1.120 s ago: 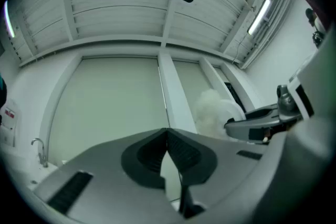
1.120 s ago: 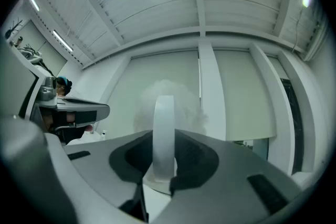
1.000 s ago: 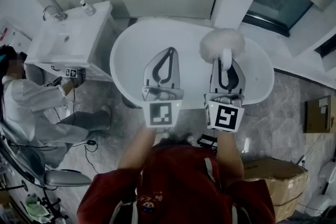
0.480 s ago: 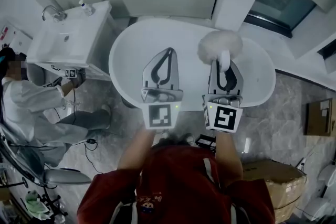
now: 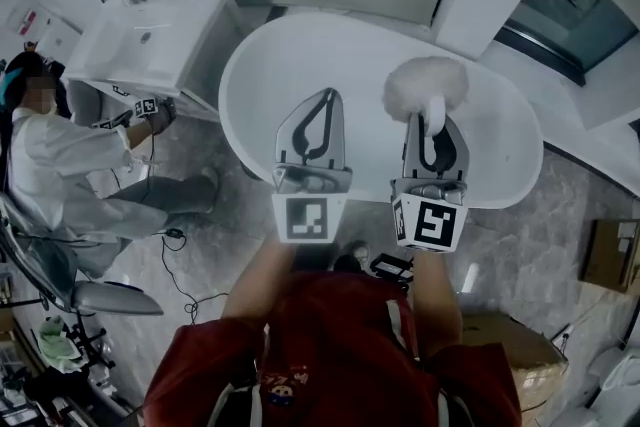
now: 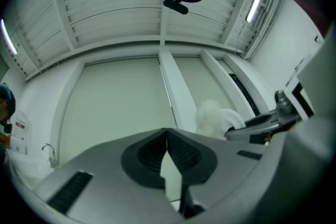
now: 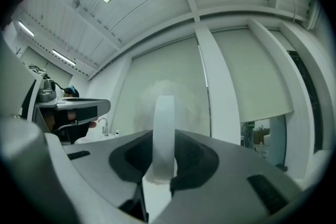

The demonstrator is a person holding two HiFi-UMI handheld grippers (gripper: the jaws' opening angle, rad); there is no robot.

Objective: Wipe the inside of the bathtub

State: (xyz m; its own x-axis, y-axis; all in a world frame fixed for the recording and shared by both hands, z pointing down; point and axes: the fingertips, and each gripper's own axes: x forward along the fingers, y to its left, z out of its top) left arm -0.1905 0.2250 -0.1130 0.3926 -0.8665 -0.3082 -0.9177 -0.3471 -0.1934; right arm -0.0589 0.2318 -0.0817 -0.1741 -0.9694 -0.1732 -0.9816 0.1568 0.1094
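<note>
Right jaws: clamped on the white handle of a fluffy duster, held by the right gripper.
Left jaws: pressed together on nothing; the left gripper hangs just beside the right.
Duster axis: in line with the jaws, fluffy head pointing forward past the fingertips.
Bathtub: below and ahead of both grippers, long axis running crosswise, slanting from far left to near right.
Coming move: probably tipping the duster head down onto the inner wall, with the right gripper placed for it.
</note>
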